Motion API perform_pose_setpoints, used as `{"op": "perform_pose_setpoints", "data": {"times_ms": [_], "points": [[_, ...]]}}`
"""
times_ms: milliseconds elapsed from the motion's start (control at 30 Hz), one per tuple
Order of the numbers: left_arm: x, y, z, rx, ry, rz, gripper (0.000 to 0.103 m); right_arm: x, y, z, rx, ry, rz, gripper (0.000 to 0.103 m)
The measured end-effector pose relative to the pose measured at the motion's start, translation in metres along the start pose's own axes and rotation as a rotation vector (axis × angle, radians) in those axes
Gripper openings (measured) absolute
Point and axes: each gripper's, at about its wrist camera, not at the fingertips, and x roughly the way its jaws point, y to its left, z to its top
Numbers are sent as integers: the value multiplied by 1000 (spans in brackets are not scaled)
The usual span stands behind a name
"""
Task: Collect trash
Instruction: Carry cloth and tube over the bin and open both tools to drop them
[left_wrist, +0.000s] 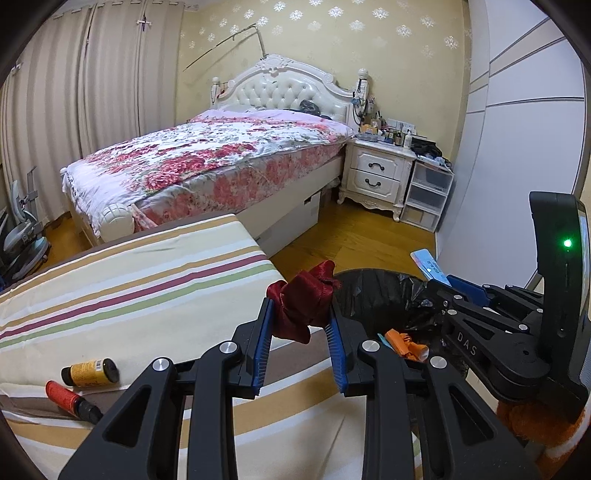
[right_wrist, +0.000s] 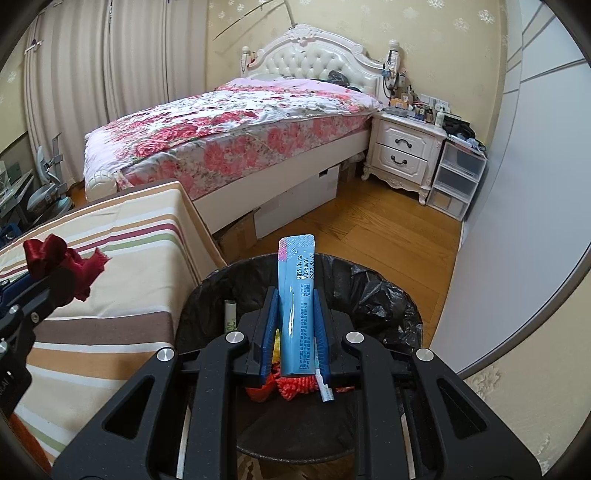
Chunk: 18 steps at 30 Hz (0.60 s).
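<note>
The left tool (left_wrist: 301, 314) is clamped on a crumpled dark red satin ribbon (left_wrist: 303, 297), its blue pads narrowed against the cloth on both sides, and it hangs over the near edge of the striped tabletop (left_wrist: 129, 280), just at the rim of the trash bin (left_wrist: 369, 295) that lies at about three o'clock from it. The right tool (right_wrist: 295, 317) grips a light blue sachet (right_wrist: 295, 291) upright between its pads, the printed date end sticking up at twelve o'clock beyond the fingertips, directly above the open mouth of the bin, which is lined with a black bag (right_wrist: 376, 295). In the right wrist view the ribbon and the left tool show at nine o'clock, over the tabletop and beside the bin. Inside the bin lie an orange scrap (left_wrist: 406, 345), a red-orange fuzzy piece (right_wrist: 295, 386) and a small green and white roll (right_wrist: 229, 314) leaning against the liner at about ten o'clock. On the tabletop, at eight o'clock in the left wrist view, a small yellow-labelled bottle (left_wrist: 90, 371) lies on its side just beside a red tube with a black cap (left_wrist: 72, 400). Beyond the tabletop, at twelve o'clock, stands a bed (left_wrist: 207, 158) with a flowered cover, with a white nightstand (left_wrist: 376, 171) at two o'clock.
</note>
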Motion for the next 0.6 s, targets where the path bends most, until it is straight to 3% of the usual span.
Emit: {"op": "perform_pose_setpoints", "data": {"times_ms": [600], "points": [[56, -26, 1, 18, 82, 7, 29, 17, -27, -1, 57, 5, -50, 19]]}}
